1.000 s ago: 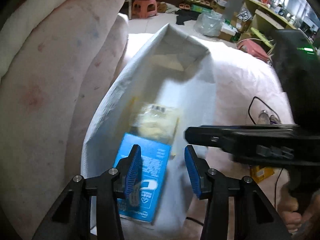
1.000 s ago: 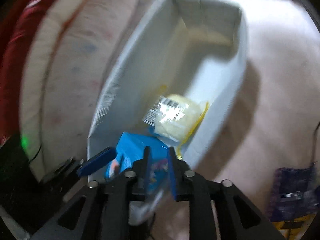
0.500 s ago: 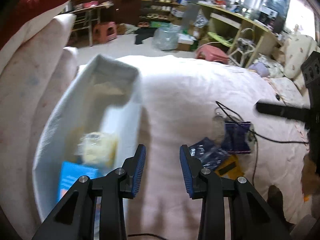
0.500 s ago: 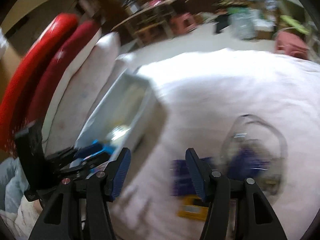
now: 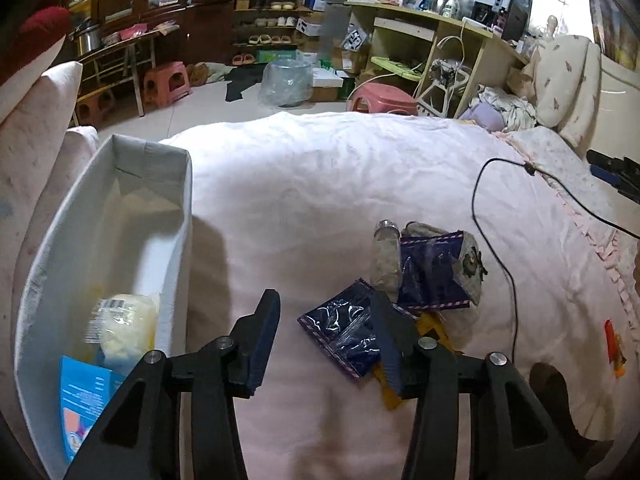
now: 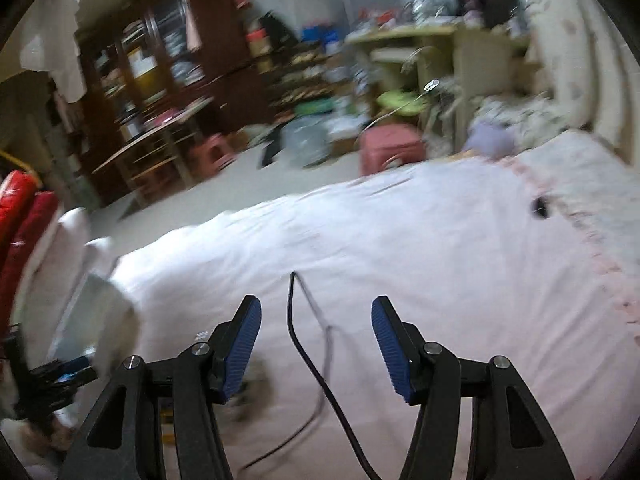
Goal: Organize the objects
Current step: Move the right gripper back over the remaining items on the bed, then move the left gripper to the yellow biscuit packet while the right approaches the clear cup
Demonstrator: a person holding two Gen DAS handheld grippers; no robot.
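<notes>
Left view, left to right: white fabric bin (image 5: 120,208) on the bed (image 5: 320,184) against the pillows, holding a blue carton (image 5: 82,392) at its near end and a clear pack of pale yellow stuff (image 5: 120,328) just behind it. Left gripper (image 5: 326,328) over bare sheet beside the bin, jaws opening, nothing between the pads. Just right of it the loose pile: dark blue foil packet (image 5: 344,332), yellow item (image 5: 432,332) under it, clear bottle (image 5: 386,260), purple-edged bag (image 5: 436,272), all touching. Black cable (image 5: 478,216) runs past the pile on the right.

Right view blurred: bin corner (image 6: 96,312) at far left, right gripper (image 6: 316,336) above the sheet, jaws opening and empty, cable (image 6: 296,340) lying below the gap.
</notes>
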